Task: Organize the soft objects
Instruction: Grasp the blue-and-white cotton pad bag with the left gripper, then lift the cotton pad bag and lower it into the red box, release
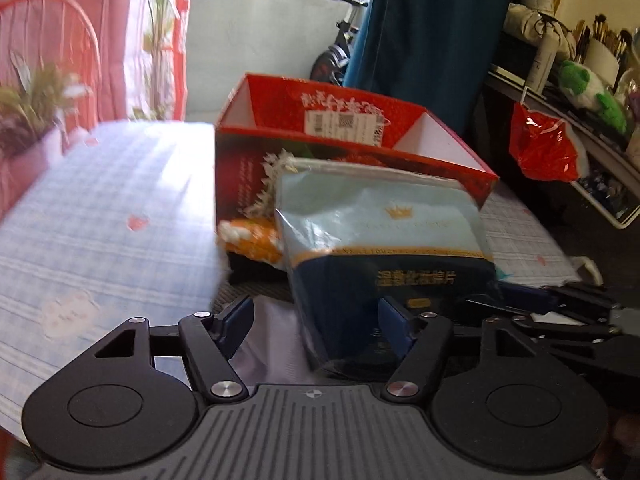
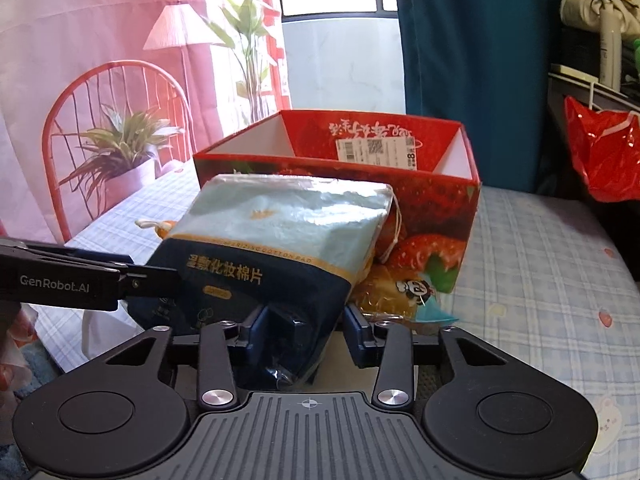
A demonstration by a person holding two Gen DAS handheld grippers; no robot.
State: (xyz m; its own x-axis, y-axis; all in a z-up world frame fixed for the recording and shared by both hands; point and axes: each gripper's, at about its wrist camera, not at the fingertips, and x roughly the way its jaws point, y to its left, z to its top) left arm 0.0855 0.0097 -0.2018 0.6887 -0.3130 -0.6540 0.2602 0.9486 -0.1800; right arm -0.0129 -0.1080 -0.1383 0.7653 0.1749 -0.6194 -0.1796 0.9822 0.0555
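Observation:
A pale blue and navy bag of cotton pads is held in front of an open red strawberry-print box. My right gripper is shut on the bag's navy bottom end. My left gripper is open; the bag lies against its right finger, the left finger stands clear. The left gripper also shows at the left of the right wrist view, touching the bag's side. An orange snack packet lies by the box, behind the bag.
The box stands on a bed with a blue checked sheet. A red chair and potted plant stand left. A red plastic bag hangs on a cluttered shelf at the right. A teal curtain hangs behind.

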